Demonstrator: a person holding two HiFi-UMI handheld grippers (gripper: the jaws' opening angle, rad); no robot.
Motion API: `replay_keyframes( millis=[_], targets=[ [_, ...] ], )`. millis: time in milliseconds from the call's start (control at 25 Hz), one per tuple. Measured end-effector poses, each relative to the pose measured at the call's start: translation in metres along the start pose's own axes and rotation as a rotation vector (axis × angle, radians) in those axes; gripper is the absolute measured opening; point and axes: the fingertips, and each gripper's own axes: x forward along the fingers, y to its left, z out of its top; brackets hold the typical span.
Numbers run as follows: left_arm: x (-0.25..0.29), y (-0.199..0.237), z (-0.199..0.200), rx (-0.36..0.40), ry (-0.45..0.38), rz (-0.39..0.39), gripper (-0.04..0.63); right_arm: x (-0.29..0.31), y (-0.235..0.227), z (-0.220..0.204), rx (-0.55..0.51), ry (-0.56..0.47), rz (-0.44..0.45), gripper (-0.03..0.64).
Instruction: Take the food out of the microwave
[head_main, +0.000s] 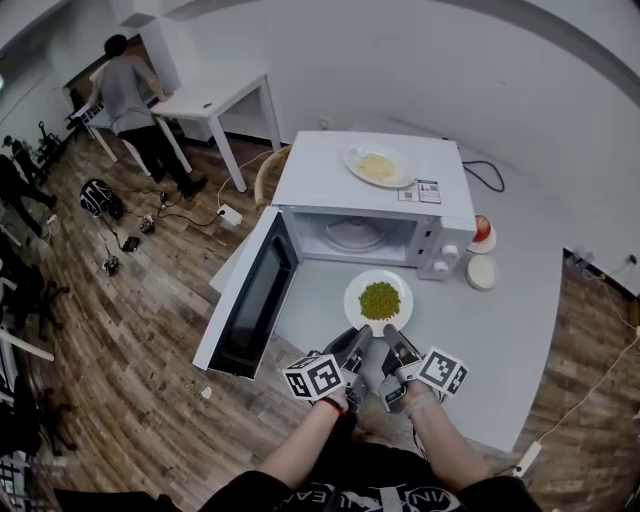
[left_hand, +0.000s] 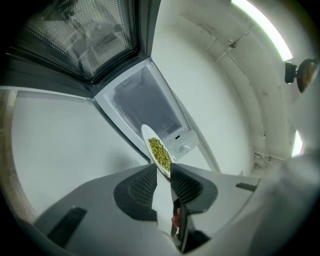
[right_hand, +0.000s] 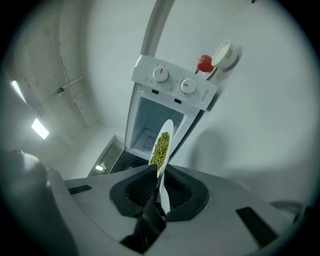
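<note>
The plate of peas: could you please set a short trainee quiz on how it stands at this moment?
1. What grips the plate of peas?
A) the left tool only
B) the right tool only
C) both tools
2. True or false: the door of the microwave is shut.
3. Fill in: a second plate sits on ___ of the microwave.

Key
1. C: the left tool and the right tool each clamp the plate's near rim.
2. False: the door stands wide open.
3. Top.
</note>
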Motion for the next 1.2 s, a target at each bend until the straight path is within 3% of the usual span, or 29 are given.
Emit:
replay_keyframes(
  millis=[840,1200],
  targets=[
    [-0.077,-0.048,-0.086,-0.006,-0.026,0.030,0.086,-0.108,0.002,-0.059,0.002,0.048,0.011,0.061],
    [-0.097,-0.057,-0.103,0.003,-0.016,0.037,0.086,-0.129,0.002,-0.077,0.033,0.046,0.017,0.061]
  ],
)
